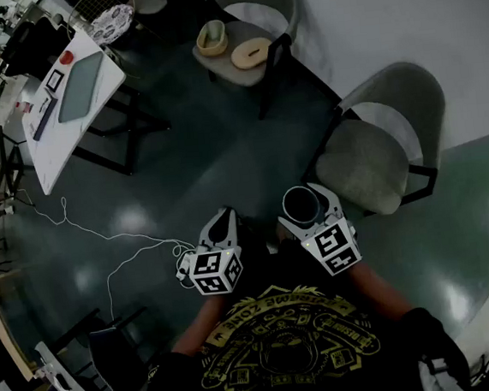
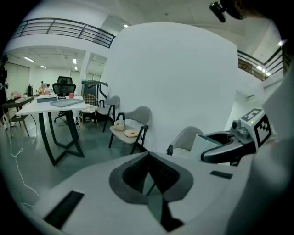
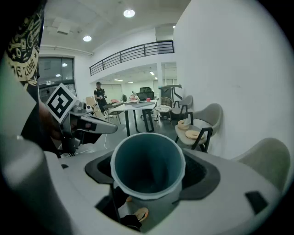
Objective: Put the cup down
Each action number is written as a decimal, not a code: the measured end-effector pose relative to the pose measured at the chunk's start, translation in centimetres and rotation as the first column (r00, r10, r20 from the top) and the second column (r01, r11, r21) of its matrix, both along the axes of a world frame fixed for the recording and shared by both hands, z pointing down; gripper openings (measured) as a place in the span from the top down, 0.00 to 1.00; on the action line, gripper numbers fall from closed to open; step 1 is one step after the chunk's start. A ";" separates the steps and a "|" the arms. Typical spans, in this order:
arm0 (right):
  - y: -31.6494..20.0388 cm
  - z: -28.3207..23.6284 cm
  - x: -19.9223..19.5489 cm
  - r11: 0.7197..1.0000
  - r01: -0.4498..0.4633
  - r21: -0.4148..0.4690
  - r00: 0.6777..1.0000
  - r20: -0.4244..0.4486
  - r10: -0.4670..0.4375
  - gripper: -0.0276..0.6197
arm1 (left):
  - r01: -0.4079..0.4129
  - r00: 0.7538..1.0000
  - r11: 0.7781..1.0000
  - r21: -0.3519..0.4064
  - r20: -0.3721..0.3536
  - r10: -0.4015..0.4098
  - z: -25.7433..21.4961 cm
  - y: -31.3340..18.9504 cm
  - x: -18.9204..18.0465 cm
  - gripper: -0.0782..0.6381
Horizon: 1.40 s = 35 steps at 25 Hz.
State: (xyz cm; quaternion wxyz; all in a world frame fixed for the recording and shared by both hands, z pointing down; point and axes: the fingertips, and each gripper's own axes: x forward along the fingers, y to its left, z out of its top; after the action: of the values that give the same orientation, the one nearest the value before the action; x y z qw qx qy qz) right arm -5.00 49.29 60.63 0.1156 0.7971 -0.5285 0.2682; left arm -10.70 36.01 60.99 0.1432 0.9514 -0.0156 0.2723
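At the far left stands a white worktop [image 1: 72, 99], and a thin cable [image 1: 111, 239] trails over the dark floor [image 1: 173, 171] below it. The left gripper [image 1: 221, 223] is held in front of the person's chest. Its fingers [image 2: 133, 176] are pressed together with nothing between them.

Just to its right, the right gripper [image 1: 308, 216] has its fingers [image 3: 204, 176] spread wide and pinching the cup [image 3: 147, 165]. The cup has a pale rim and a dark teal inside, and it is carried in the air above the floor, resting on nothing. Near it on the right is an empty grey chair [image 1: 371, 165]. Farther off, a second chair [image 1: 274, 7] carries a small bowl [image 1: 211, 37] and a round wooden disc [image 1: 251, 52].
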 end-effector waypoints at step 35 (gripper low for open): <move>-8.8 -2.8 1.9 0.999 0.042 -0.014 0.999 -0.007 -0.042 0.36 | 0.125 0.992 0.991 -0.044 -0.017 -0.126 -1.0 -8.5 -1.2 0.88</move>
State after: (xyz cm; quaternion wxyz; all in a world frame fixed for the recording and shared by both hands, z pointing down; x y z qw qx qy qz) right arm -3.13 40.52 57.79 0.1284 0.7860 -0.5427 0.2667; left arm -11.86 27.54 59.99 0.1805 0.9479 -0.0683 0.2535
